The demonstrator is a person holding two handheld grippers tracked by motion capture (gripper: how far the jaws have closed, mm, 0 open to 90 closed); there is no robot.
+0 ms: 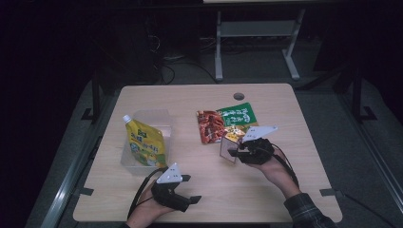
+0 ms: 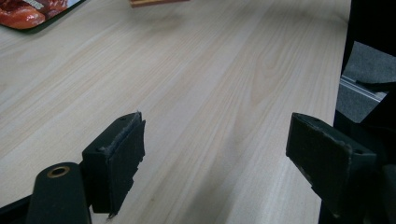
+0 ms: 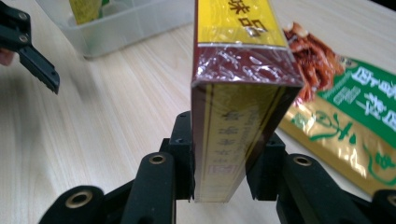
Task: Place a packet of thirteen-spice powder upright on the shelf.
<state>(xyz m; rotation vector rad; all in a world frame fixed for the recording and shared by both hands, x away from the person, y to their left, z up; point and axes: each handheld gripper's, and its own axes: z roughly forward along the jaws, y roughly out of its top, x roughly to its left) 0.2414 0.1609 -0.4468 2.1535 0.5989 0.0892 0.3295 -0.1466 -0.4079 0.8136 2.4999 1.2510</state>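
Observation:
A slim box in yellow and dark red, wrapped in clear film, stands on edge between the pads of my right gripper, which is shut on its two broad faces. From above, the box sits at the tip of the right gripper, right of the table's middle and just in front of the snack packets. My left gripper rests near the front edge with its jaws wide open. Bare wood shows between its pads.
A clear plastic tub at the left holds a yellow spout pouch. A red snack packet and a green one lie flat behind the box. The wooden table has a cable hole at the back.

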